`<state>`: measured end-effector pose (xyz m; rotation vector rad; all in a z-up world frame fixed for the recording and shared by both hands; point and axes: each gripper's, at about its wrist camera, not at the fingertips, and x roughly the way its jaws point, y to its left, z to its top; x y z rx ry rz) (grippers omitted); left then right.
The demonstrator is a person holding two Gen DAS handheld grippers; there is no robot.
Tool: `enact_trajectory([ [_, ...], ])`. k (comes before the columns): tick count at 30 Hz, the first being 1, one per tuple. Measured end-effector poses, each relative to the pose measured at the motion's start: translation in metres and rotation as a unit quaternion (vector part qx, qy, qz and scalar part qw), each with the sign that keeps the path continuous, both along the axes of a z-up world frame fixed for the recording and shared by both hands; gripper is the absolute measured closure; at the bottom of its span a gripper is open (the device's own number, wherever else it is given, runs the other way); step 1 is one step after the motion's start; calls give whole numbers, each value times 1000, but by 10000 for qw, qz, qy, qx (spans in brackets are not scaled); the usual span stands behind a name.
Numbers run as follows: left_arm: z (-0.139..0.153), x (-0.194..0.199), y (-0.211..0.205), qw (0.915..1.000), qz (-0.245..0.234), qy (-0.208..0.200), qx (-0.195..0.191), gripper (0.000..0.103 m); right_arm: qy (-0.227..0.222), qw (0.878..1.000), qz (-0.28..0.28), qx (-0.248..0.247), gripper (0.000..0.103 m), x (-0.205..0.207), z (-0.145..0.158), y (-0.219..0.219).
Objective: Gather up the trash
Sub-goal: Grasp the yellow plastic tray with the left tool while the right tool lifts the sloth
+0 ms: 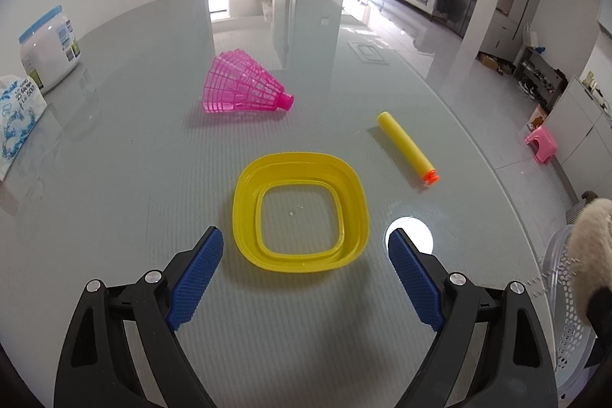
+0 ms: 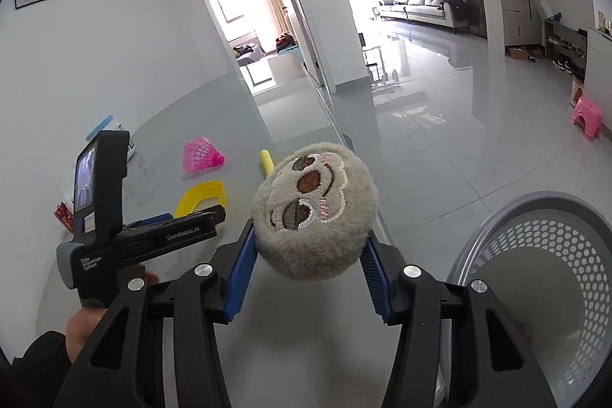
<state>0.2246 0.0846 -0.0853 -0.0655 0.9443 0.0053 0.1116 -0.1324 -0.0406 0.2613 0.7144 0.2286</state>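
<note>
the right gripper (image 2: 308,278) fingers clamp the plush ball (image 2: 315,209) beside the basket (image 2: 535,255). the left gripper (image 1: 306,278) fingers stand wide, empty, above the yellow ring (image 1: 355,201). ring, pink shuttlecock (image 1: 244,85) and foam dart (image 1: 407,148) remain uncollected on the surface (image 1: 134,178).

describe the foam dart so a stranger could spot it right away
On the glass table, look past the square yellow ring toward the pink shuttlecock. The foam dart lies flat to the right of both: the only solid yellow stick there, with an orange tip.
</note>
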Motion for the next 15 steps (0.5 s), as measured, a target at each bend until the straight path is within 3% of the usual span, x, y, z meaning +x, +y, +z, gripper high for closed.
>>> enact_trajectory([
  [6, -4, 8, -2, 9998, 110, 79, 109, 17, 73, 10000, -4, 60, 53, -2, -2, -4],
  [10, -3, 9, -4, 9999, 82, 76, 104, 35, 83, 9999, 9, 59, 53, -2, -3, -3],
  [15, 1, -3, -7, 10000, -60, -5, 0, 36, 44, 10000, 6, 37, 53, -5, 2, -2],
])
